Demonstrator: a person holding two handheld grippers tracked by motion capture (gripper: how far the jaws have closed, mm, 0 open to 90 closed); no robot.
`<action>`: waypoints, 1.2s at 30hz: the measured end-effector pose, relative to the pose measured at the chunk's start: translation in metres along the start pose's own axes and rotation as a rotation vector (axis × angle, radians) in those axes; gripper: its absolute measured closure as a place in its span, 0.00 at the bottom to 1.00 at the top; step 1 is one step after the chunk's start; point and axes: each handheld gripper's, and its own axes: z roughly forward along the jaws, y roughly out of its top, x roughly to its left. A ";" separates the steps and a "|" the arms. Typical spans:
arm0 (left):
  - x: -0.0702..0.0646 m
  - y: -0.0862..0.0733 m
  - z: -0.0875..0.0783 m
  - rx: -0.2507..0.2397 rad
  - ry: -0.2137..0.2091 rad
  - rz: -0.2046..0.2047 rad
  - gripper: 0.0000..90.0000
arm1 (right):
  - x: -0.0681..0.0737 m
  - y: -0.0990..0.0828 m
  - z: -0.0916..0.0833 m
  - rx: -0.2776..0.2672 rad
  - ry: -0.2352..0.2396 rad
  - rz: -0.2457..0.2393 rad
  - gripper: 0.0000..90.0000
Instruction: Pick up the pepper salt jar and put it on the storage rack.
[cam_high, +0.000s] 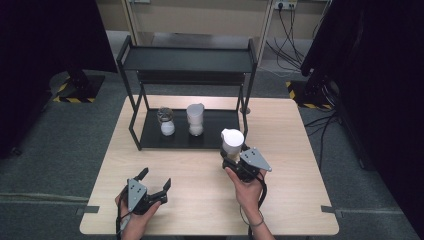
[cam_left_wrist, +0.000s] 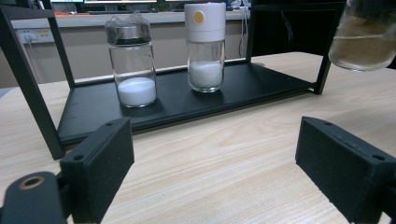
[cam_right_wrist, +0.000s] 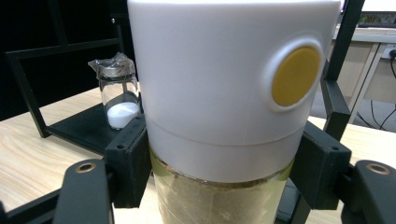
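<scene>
- A person's right gripper (cam_high: 235, 159) clamps a white-capped spice jar (cam_high: 232, 141) of brownish powder, its black pads pressed on the glass just under the cap, in front of the right end of the black rack (cam_high: 150, 142) on the desk (cam_high: 290, 200).
- The jar appears lifted clear of the desk, upright, near the rack's front right post (cam_high: 246, 117).
- On the rack's lower shelf stand a foil-topped jar (cam_high: 166, 121) and a second white-capped jar (cam_high: 195, 120), both holding white grains, leaving free space to their right.
- The left gripper (cam_high: 154, 186) waits wide open and empty above the desk's near left part.
- Done well, the likely placing step means keeping the jar upright, steering it inside the post without clipping it, lowering it until the base sits flat beside the white-capped jar, then opening the grip.
</scene>
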 end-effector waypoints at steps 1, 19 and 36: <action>0.000 0.000 0.000 0.000 0.000 0.000 0.12 | 0.000 0.001 0.001 0.001 0.001 -0.001 0.34; 0.000 0.000 0.000 0.000 -0.001 0.001 0.12 | -0.001 0.008 0.020 0.003 -0.009 0.008 0.34; 0.000 0.000 0.000 -0.002 -0.004 -0.002 0.12 | -0.004 0.010 0.042 0.017 -0.023 0.016 0.34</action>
